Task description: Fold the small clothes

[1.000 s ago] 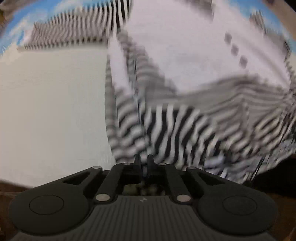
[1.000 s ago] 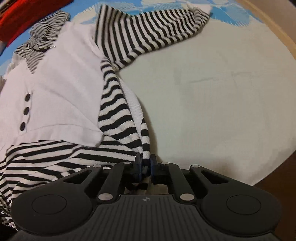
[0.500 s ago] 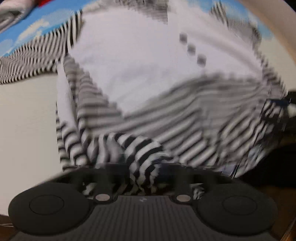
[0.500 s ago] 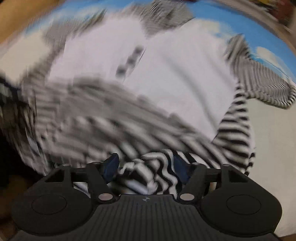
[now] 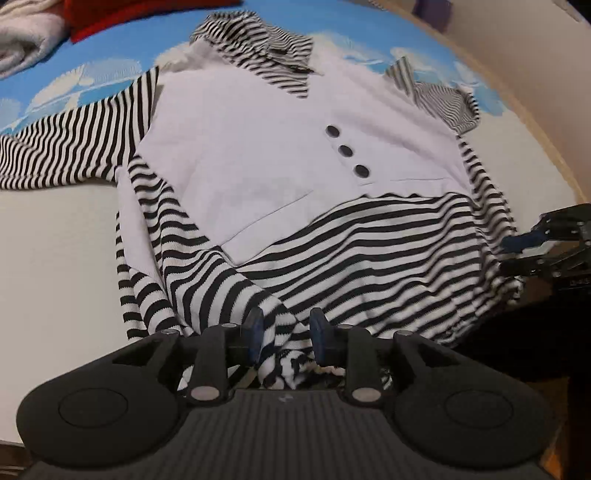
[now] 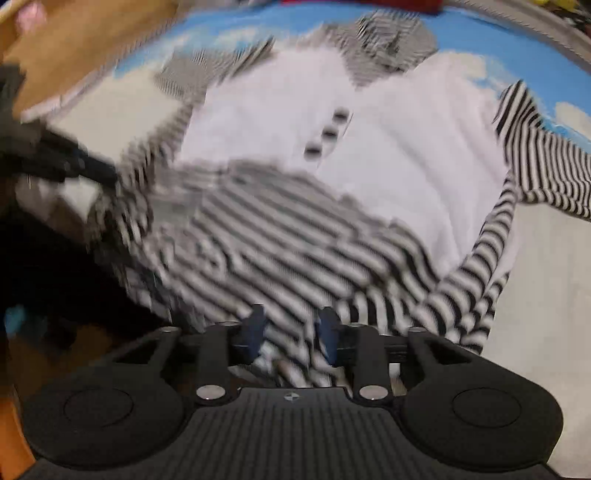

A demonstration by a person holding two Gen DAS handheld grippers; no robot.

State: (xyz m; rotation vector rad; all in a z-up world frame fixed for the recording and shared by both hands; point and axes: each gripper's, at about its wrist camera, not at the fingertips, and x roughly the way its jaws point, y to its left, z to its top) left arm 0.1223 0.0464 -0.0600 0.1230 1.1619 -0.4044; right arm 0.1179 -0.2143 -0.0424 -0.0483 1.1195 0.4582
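Note:
A small white top (image 5: 258,147) with black-and-white striped sleeves, collar and hem and three dark buttons lies front up on the bed. My left gripper (image 5: 285,334) is open at the near hem, with a bunched striped fold between its blue pads (image 5: 254,328). My right gripper (image 6: 291,332) is open over the striped hem of the top (image 6: 388,177); that view is blurred. A gripper (image 5: 546,240) shows at the garment's right edge in the left wrist view.
The bed has a cream cover (image 5: 55,258) near me and a blue cloud-print sheet (image 5: 92,66) beyond. A red cloth (image 5: 129,14) and a pale folded cloth (image 5: 22,40) lie at the far left. A wooden edge (image 6: 74,40) runs at the far side.
Both grippers were shut on the striped fabric a second ago and are now open. The lower part of the top has been swung round and lies spread, hem toward me.

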